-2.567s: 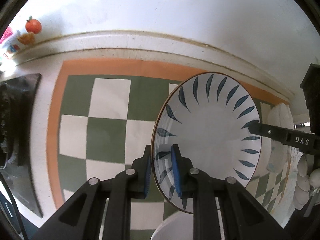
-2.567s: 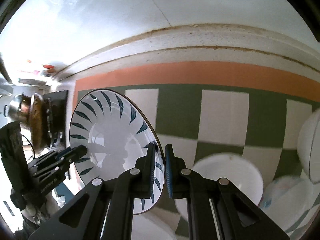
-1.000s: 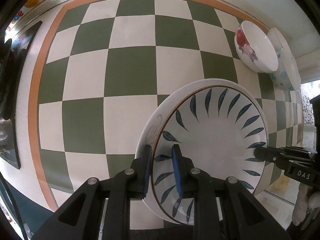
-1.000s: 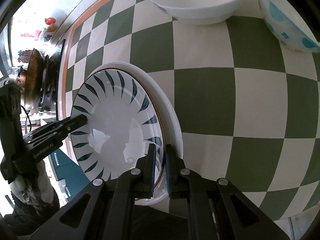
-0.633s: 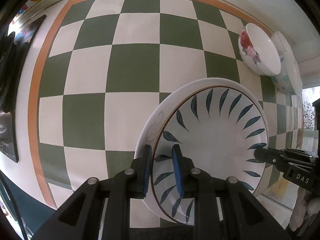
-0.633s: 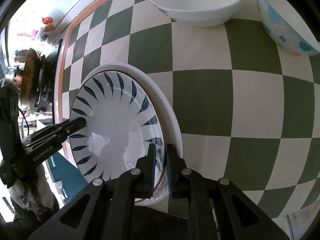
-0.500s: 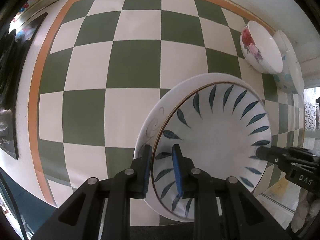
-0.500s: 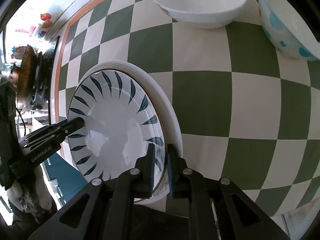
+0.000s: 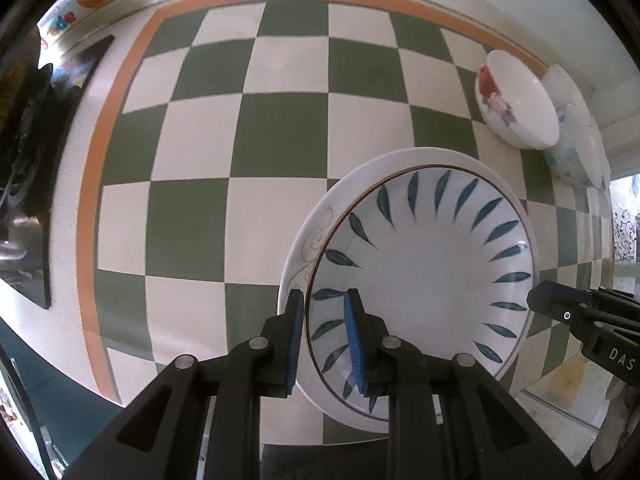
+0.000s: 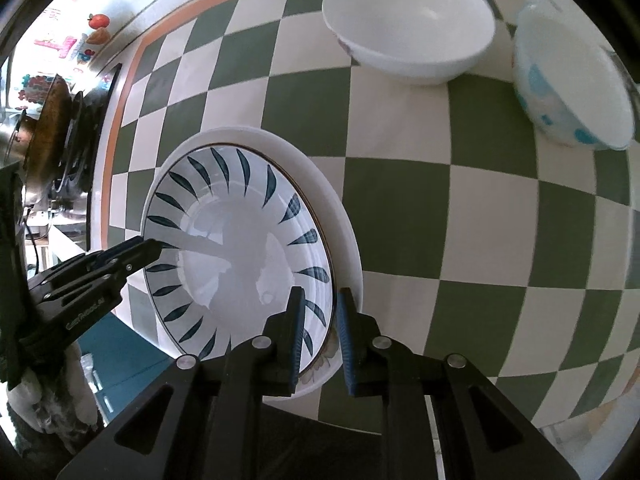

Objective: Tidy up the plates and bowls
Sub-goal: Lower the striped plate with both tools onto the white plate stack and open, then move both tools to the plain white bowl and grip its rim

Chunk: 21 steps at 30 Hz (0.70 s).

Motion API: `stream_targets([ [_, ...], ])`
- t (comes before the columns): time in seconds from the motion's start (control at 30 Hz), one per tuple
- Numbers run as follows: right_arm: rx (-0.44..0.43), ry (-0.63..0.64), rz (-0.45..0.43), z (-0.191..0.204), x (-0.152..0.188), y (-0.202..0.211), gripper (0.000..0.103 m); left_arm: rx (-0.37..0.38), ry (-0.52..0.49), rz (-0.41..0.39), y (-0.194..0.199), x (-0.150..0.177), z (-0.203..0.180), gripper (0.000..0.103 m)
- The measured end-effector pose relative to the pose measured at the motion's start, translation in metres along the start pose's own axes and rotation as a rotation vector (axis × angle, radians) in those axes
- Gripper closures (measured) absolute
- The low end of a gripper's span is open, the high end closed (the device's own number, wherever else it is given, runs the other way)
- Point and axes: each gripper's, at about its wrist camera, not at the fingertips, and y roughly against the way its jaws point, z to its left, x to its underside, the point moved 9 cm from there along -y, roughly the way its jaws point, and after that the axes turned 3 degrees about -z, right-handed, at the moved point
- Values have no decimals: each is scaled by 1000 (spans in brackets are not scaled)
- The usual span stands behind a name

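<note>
The leaf-patterned plate now lies nested on the larger white plate at the near edge of the checkered tabletop, so this stacking step looks all but done. The left tongs straddle the leaf plate's left rim, narrowly parted; I cannot tell whether the pads are pressing on it. The right tongs have just been opening: the opposite rim sits in the gap, and the pads appear to be clear of it. What is left, by my judgement, is letting go on the left side and dealing with the two bowls, the floral bowl and the blue-spotted bowl, which stand side by side at the far right, unstacked.

The left wrist view shows the red flowers on the floral bowl's outside and a swirl motif on the white plate's rim. The right wrist view instead looks into both bowls, which appear empty, and shows a stove with a pan at far left.
</note>
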Motion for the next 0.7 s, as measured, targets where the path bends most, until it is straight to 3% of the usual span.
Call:
stream_targets([
  [0.4,70,12,-187,47,56,70,81,0,-23,-195,97,32,5,84],
  [0.5,75,8,-233,56,75,90,76,-10,-34,-242,117,39,3,77],
  [0.63,84,2,-287,66,97,113,72,-14,-59,-288,144,54,3,76],
  [0.7,86,0,-315,71,108,126,69,-15,-72,-313,158,61,2,68],
])
